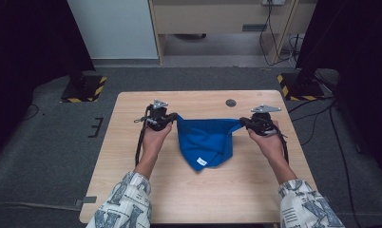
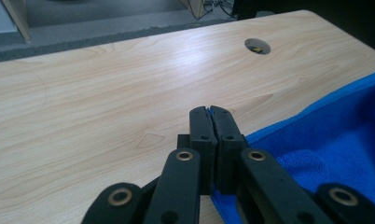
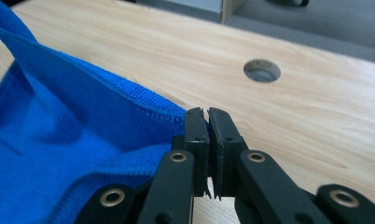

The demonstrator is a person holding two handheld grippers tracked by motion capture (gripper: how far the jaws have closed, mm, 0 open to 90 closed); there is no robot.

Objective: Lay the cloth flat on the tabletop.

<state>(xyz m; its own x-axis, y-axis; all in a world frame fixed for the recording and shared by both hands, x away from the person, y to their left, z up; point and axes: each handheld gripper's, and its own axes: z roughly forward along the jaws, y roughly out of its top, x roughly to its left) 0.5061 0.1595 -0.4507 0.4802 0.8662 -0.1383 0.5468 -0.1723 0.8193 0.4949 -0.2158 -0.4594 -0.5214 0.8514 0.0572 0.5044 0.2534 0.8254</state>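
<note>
Nearest the person, the low point of the blue cloth (image 1: 205, 142) with its white tag (image 1: 202, 162) rests on the table (image 1: 132, 190), while the top edge is stretched between the two tools. The left gripper (image 1: 172, 119) has its jaws pinched together on one corner, and the right gripper (image 1: 243, 122) is clamped on the other corner the same way. To lay it flat well, both hands should come down evenly and keep that top hem taut, so the hanging part spreads instead of bunching. Further out, the cable hole (image 1: 231, 102) in the tabletop sits just beyond the cloth, between the hands; a snag there looks unlikely. Beyond the table edge, striped stand bases (image 1: 84, 89) and a wooden cabinet (image 1: 217, 19) stay well clear.
</note>
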